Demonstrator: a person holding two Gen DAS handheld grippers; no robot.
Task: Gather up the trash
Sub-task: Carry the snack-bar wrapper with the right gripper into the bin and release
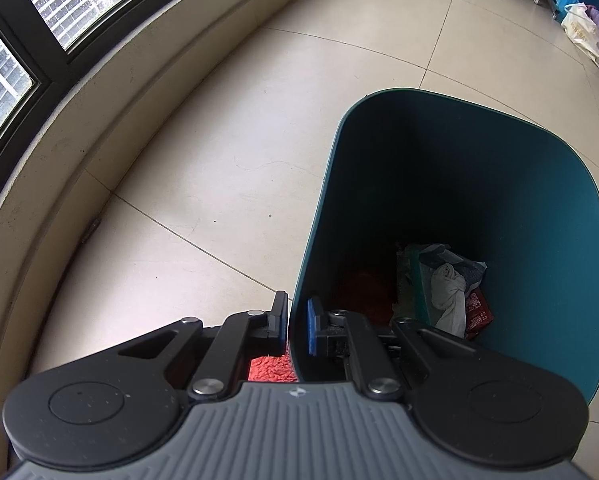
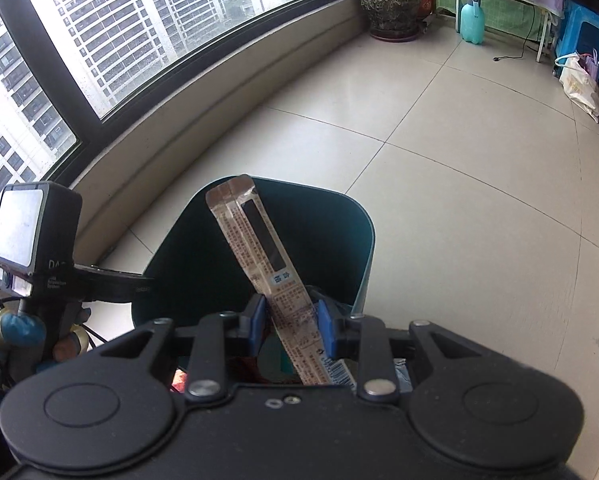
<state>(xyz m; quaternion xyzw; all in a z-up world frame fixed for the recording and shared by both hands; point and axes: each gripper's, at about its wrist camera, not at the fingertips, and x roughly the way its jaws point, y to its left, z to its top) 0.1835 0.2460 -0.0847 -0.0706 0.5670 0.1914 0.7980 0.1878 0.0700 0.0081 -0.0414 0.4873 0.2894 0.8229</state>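
A: Over the left wrist view first: left gripper (image 1: 297,326) pinched tight on the near wall of the teal trash bin (image 1: 539,216), one pad outside, one inside. Bin tilted toward the camera, standing on the tiled floor (image 1: 219,152). Already at the bottom: crumpled white tissue (image 1: 449,294), a red printed wrapper (image 1: 477,312), a greenish packet (image 1: 409,280). Print on the red wrapper too small to read.

B: And across the right wrist view?

A: Right gripper (image 2: 291,320) clamped narrow on a long tan snack wrapper (image 2: 259,248), poised above the bin's mouth (image 2: 363,240), upper end reaching past the far rim. Not yet dropped. Dense Chinese print along the strip, two bold characters in a small box, unreadable at this size; a barcode near the lower end. On the other handset (image 2: 35,240), only "DA" legible.

B: Progress?

A: Several pieces binned, one in hand. No loose litter visible on the floor shown, so probably near the end. Remaining, by judgement: release the wrapper over the opening.
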